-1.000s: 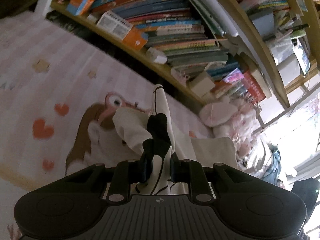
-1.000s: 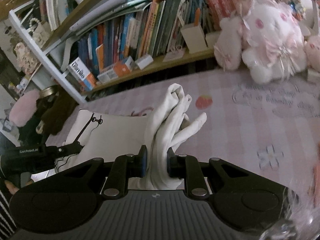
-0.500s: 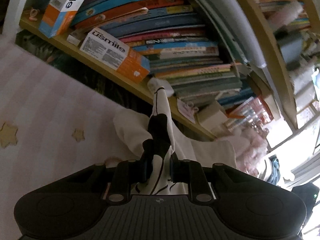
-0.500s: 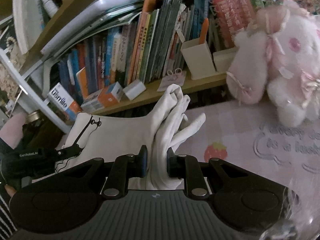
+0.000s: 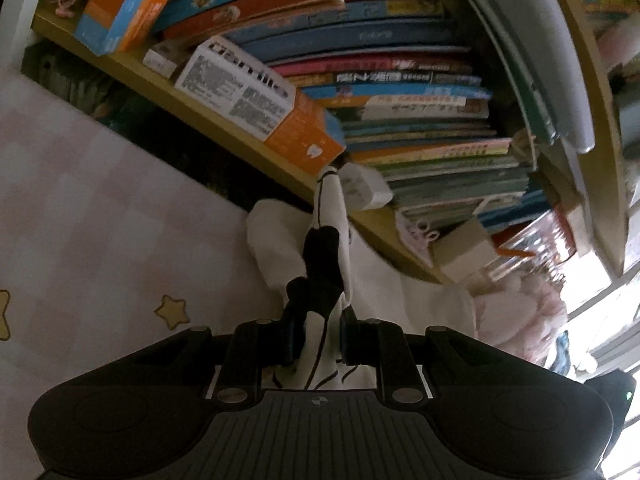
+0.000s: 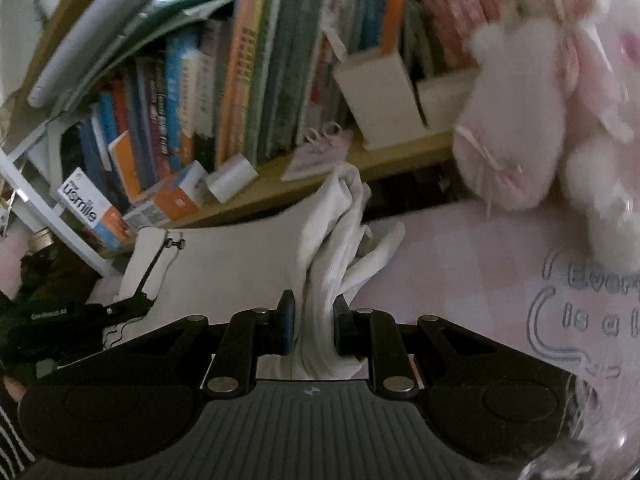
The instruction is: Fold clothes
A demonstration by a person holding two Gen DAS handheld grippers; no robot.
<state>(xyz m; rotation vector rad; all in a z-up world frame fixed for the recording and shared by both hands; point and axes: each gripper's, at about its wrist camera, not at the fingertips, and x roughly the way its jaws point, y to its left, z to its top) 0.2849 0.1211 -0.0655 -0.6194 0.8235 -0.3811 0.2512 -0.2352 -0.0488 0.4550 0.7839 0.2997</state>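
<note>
Left gripper (image 5: 319, 340) pinches the white garment (image 6: 248, 264) at a black-trimmed bunch; right gripper (image 6: 314, 330) pinches ribbed, crumpled folds. Soft cloth spans between, above pink checked bedding (image 6: 460, 264).

Support surface: bed covered with a pale pink checked sheet (image 6: 460, 280), printed with yellow stars (image 5: 172, 311) and outlined lettering (image 6: 580, 312). A white garment (image 6: 240, 264) lies on it, its far edge near the wooden bookshelf (image 6: 400, 156). A pink plush toy (image 6: 560, 120) sits on the sheet beside the shelf
</note>
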